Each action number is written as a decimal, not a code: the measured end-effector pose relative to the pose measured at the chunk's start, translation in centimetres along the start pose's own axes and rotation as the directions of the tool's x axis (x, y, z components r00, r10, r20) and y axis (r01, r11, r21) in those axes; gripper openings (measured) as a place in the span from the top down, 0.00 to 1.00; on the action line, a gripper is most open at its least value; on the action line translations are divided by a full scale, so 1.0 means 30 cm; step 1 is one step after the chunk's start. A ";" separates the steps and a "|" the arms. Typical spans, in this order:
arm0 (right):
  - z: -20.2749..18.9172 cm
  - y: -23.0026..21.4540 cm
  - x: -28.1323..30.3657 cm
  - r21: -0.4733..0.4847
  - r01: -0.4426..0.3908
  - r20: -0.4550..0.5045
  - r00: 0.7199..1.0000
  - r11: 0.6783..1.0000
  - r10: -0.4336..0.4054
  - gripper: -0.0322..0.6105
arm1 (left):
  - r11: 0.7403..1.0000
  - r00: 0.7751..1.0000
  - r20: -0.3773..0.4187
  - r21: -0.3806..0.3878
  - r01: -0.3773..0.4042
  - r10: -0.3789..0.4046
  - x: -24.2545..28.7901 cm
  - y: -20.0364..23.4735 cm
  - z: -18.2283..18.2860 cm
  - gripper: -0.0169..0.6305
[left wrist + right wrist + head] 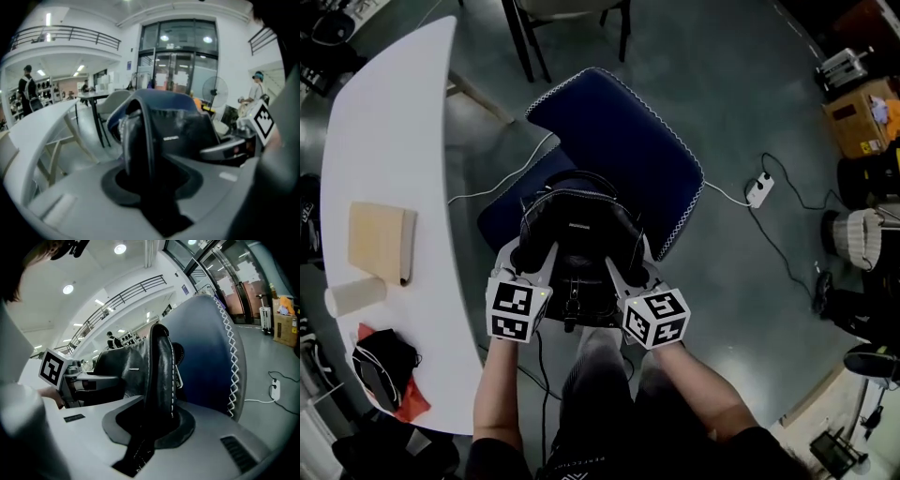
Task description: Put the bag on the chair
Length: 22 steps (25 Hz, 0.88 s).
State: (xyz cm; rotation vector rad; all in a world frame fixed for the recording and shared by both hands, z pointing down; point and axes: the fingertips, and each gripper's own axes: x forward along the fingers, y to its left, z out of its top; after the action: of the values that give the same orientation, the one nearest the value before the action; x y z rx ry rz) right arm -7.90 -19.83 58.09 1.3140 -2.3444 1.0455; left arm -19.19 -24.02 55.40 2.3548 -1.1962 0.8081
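We hold the bag (577,246) by both sides, the left hand-held gripper (532,253) and the right hand-held gripper (625,262) each pinched narrowly on a leather edge. That keeps it upright over the chair (628,141) seat. We cannot tell whether it touches yet.

Holds the bag (577,234) over the chair (499,214), between the left gripper (530,253) at its left side and the right gripper (623,267) at its right, with the backrest (619,141) behind. Keeps the table (384,122) just left of the chair, with a board (380,239), a roll (354,295) and a pouch (382,361) lying on its near end. Has a power strip (758,190) on the floor (750,84) right of the chair.
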 end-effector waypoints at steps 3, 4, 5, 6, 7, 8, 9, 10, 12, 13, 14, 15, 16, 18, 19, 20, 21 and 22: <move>-0.010 -0.027 0.028 0.029 0.033 0.028 0.999 0.999 -0.033 0.88 | 0.999 1.000 -0.013 0.045 0.024 -0.023 0.045 0.011 0.006 0.78; -0.015 -0.035 0.038 0.039 0.045 0.037 0.998 0.998 -0.047 0.88 | 0.998 0.999 -0.018 0.059 0.033 -0.032 0.060 0.015 0.006 0.78; -0.021 -0.042 0.049 0.049 0.059 0.044 0.997 0.997 -0.061 0.87 | 0.997 0.999 -0.024 0.072 0.042 -0.040 0.075 0.020 0.005 0.78; -0.028 -0.048 0.058 0.060 0.073 0.051 0.996 0.996 -0.076 0.87 | 0.995 0.998 -0.030 0.085 0.051 -0.049 0.089 0.025 0.003 0.77; -0.034 -0.054 0.067 0.071 0.086 0.058 0.994 0.994 -0.090 0.87 | 0.993 0.998 -0.036 0.098 0.061 -0.058 0.102 0.028 0.001 0.77; -0.039 -0.060 0.073 0.084 0.098 0.064 0.993 0.992 -0.104 0.87 | 0.991 0.997 -0.042 0.111 0.072 -0.068 0.116 0.030 0.001 0.77; -0.044 -0.067 0.079 0.095 0.111 0.070 0.991 0.989 -0.118 0.87 | 0.989 0.996 -0.047 0.125 0.082 -0.077 0.129 0.031 0.002 0.77; -0.047 -0.074 0.084 0.105 0.123 0.076 0.988 0.987 -0.132 0.87 | 0.986 0.995 -0.052 0.138 0.093 -0.086 0.143 0.031 0.004 0.77; -0.054 -0.085 0.096 0.122 0.145 0.085 0.984 0.982 -0.156 0.87 | 0.981 0.993 -0.061 0.161 0.112 -0.104 0.169 0.034 0.005 0.77; -0.059 -0.089 0.103 0.131 0.154 0.087 0.982 0.979 -0.166 0.88 | 0.978 0.992 -0.067 0.171 0.121 -0.111 0.181 0.037 0.004 0.77; -0.064 -0.093 0.110 0.139 0.162 0.089 0.980 0.977 -0.175 0.88 | 0.975 0.990 -0.073 0.180 0.130 -0.118 0.192 0.039 0.001 0.77; -0.069 -0.097 0.117 0.147 0.172 0.091 0.978 0.974 -0.186 0.88 | 0.972 0.989 -0.079 0.190 0.138 -0.124 0.204 0.042 -0.001 0.77; -0.074 -0.102 0.124 0.153 0.184 0.095 0.975 0.971 -0.199 0.88 | 0.969 0.988 -0.084 0.201 0.145 -0.130 0.216 0.044 -0.002 0.77; -0.081 -0.112 0.140 0.164 0.206 0.105 0.969 0.965 -0.225 0.88 | 0.960 0.986 -0.091 0.231 0.157 -0.140 0.242 0.048 -0.001 0.76; -0.086 -0.115 0.150 0.171 0.211 0.109 0.967 0.963 -0.231 0.88 | 0.955 0.985 -0.095 0.249 0.163 -0.143 0.256 0.049 0.000 0.76; -0.091 -0.114 0.162 0.177 0.208 0.112 0.967 0.962 -0.230 0.86 | 0.948 0.984 -0.099 0.269 0.168 -0.147 0.268 0.050 0.000 0.76; -0.097 -0.110 0.175 0.181 0.202 0.116 0.968 0.963 -0.224 0.80 | 0.942 0.983 -0.102 0.287 0.174 -0.150 0.280 0.052 -0.003 0.76; -0.102 -0.106 0.186 0.183 0.195 0.121 0.968 0.964 -0.219 0.76 | 0.936 0.983 -0.105 0.303 0.178 -0.153 0.290 0.055 -0.007 0.76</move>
State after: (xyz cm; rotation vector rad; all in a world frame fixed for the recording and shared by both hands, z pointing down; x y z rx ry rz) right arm -8.78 -22.30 64.71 1.7071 -2.1910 1.1396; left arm -16.50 -30.10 61.24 2.6011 -0.8742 1.0872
